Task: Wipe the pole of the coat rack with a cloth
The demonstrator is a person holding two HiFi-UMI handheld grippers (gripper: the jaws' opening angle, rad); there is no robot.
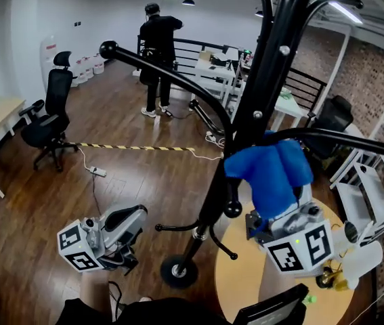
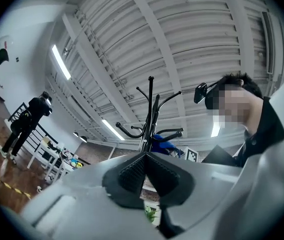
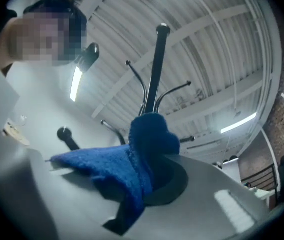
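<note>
The black coat rack pole (image 1: 259, 93) rises from its round base (image 1: 178, 271) through the middle of the head view, with curved hooks branching off. My right gripper (image 1: 276, 205) is shut on a blue cloth (image 1: 269, 171), held just right of the pole below a hook arm. In the right gripper view the blue cloth (image 3: 131, 164) drapes over the jaws, with the pole (image 3: 157, 69) beyond it. My left gripper (image 1: 120, 239) hangs low at the left of the base, jaws shut and holding nothing. In the left gripper view the rack (image 2: 148, 116) stands ahead of the closed jaws (image 2: 144, 176).
A round wooden table (image 1: 273, 283) sits under my right gripper, with a small yellow item at its right edge. An office chair (image 1: 49, 120) stands at the left, a person (image 1: 156, 53) stands far back, and white shelving (image 1: 374, 188) is at the right. A power strip and cable cross the floor.
</note>
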